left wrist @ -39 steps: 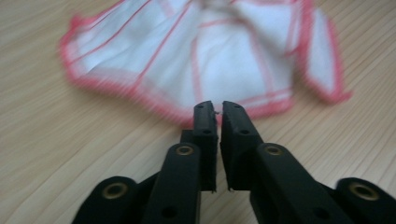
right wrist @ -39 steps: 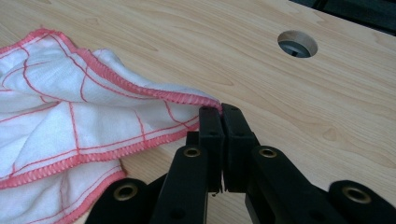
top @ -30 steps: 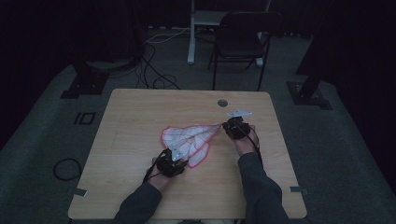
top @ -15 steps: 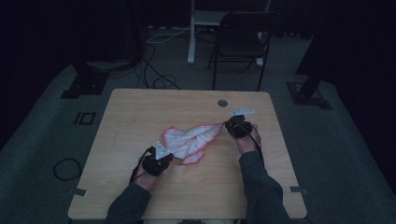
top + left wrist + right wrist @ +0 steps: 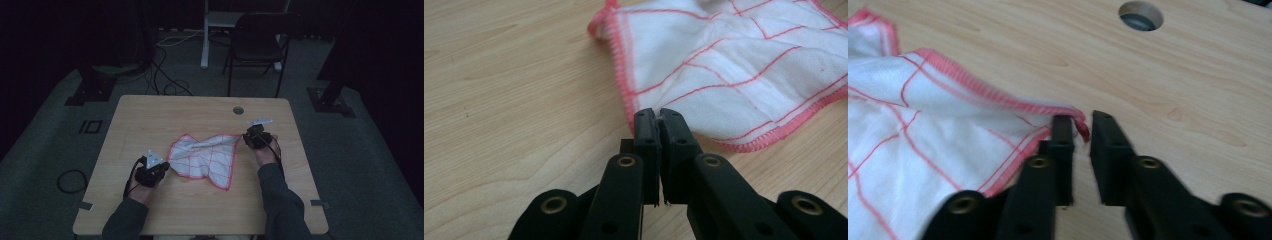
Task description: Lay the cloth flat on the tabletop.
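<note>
White cotton cloth with a red grid and red stitched border [image 5: 206, 157] is lying half spread on the light wooden table [image 5: 150, 120], between the two grippers, with some wrinkles near its far edge. The left gripper [image 5: 658, 117] is pinching one corner of the cloth: its jaws are pressed together, and a thin bit of the white fabric is showing in the slit between them, while the rest of the cloth is spreading out ahead of the jaw tips and to their right. The right gripper [image 5: 1082, 125] has just been opening its jaws; they are now standing a narrow way apart, and the red corner of the cloth is sitting loose in the gap, touching the left jaw more than the right one, with the cloth lying to the left of the jaws. The step in hand, I judge, is the flattening of the cloth by pulling its corners outward. To do it well, the left gripper should be keeping its firm pinch low to the table, and the right one should be releasing fully before backing away, so the corner is not dragging along and folding again. No containers are on the table; a round cable hole [image 5: 1141, 15] is lying beyond the right jaws, holding nothing that I can make out.
</note>
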A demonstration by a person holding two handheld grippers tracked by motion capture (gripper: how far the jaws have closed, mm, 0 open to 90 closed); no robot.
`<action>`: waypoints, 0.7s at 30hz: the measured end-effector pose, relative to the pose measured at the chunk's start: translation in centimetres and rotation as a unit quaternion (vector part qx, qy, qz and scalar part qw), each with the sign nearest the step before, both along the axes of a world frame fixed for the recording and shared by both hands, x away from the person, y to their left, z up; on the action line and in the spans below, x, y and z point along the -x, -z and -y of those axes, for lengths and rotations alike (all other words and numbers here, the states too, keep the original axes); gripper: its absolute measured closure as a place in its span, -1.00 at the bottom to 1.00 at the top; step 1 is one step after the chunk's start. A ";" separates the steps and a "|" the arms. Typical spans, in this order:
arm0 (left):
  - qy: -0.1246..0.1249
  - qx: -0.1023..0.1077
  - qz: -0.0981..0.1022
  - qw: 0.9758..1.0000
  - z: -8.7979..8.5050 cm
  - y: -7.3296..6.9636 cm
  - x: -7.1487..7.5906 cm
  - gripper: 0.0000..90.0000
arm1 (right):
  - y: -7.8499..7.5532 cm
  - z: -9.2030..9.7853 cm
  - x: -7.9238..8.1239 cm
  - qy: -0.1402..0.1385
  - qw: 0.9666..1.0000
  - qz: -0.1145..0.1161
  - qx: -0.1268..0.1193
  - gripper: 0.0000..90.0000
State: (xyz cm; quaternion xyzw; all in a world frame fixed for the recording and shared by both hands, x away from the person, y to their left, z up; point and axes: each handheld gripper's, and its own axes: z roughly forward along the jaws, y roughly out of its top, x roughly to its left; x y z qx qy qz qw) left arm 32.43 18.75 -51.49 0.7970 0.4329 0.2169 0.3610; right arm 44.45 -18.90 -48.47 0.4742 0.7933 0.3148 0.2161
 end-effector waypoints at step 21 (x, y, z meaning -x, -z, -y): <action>-0.009 0.034 0.039 0.999 -0.4 -3.3 -0.6 0.95 | -0.5 0.4 1.9 -0.001 1.000 0.023 -0.005 0.52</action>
